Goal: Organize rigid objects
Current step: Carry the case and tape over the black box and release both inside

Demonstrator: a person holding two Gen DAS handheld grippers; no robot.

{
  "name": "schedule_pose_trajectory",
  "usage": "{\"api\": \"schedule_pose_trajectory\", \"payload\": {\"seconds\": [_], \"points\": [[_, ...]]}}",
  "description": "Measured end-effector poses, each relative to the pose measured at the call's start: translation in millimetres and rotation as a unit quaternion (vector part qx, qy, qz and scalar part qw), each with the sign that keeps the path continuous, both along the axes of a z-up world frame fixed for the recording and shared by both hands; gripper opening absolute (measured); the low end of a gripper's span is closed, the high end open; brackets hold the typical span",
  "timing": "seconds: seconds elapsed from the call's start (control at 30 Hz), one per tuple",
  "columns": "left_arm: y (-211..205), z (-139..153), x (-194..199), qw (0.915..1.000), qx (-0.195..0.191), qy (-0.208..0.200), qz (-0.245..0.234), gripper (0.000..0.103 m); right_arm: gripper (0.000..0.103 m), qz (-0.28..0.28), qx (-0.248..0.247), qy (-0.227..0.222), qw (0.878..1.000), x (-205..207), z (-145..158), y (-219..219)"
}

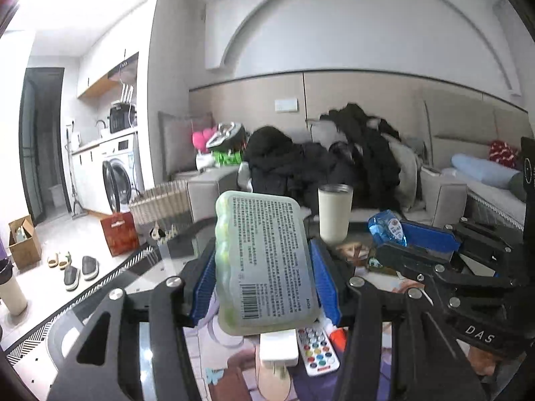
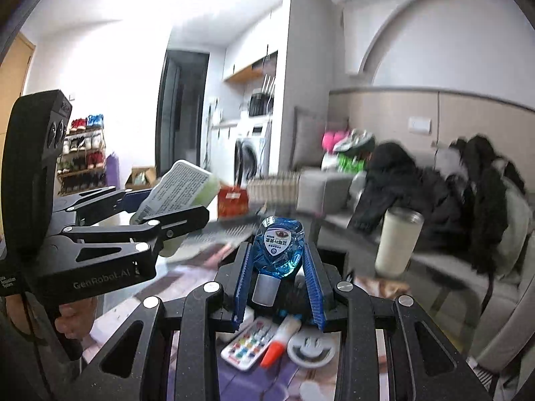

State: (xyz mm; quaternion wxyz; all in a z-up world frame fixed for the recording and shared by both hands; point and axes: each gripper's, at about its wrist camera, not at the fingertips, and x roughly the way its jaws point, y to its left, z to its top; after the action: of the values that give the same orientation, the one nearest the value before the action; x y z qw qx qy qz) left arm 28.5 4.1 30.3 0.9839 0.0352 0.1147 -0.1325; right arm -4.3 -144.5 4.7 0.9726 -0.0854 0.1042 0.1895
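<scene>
A sofa [image 1: 444, 193] heaped with dark coats [image 1: 321, 163] stretches behind the glass desk [image 1: 100, 300], which is partly covered by a printed mat. A cream tumbler [image 1: 334, 214] with a metal rim stands upright on the desk near the sofa. The left tool [image 1: 264, 267] is clamped on a pale green box [image 1: 264, 264], label side toward the camera, lifted above the desk with its blue pads pressing both long edges. The right tool [image 2: 279, 267] grips a blue bottle [image 2: 279, 250] by its sides, grey cap pointing back at the camera, also held clear of the desk. Below the two tools, lying on the mat, are a white remote [image 2: 245, 346] with coloured buttons, a white charger [image 1: 278, 347], a round white smiley disc [image 2: 311, 347], and a small white tube with an orange cap [image 2: 281, 337] between the remote and the disc
</scene>
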Motion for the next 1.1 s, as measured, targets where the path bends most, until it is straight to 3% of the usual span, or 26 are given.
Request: {"api": "schedule_pose_trajectory", "payload": {"seconds": [0.37, 0.57, 0.77, 1.0, 1.1], "points": [[4, 12, 15, 0.9997, -0.011, -0.02, 0.01, 0.052, 0.031, -0.005, 0.019, -0.032, 0.999, 0, 23, -1], [8, 24, 35, 0.9987, -0.02, -0.04, 0.023, 0.052, 0.031, -0.014, 0.028, -0.052, 0.998, 21, 40, 4], [12, 29, 69, 0.998, -0.033, -0.036, 0.041, 0.052, 0.031, -0.022, 0.029, -0.06, 0.998, 49, 51, 12], [14, 29, 99, 0.9974, -0.042, -0.029, 0.051, 0.052, 0.031, -0.036, 0.033, -0.047, 0.998, 84, 53, 17], [11, 25, 107, 0.9978, -0.035, -0.018, 0.054, 0.052, 0.031, -0.037, 0.028, -0.022, 0.999, 102, 46, 18]]}}
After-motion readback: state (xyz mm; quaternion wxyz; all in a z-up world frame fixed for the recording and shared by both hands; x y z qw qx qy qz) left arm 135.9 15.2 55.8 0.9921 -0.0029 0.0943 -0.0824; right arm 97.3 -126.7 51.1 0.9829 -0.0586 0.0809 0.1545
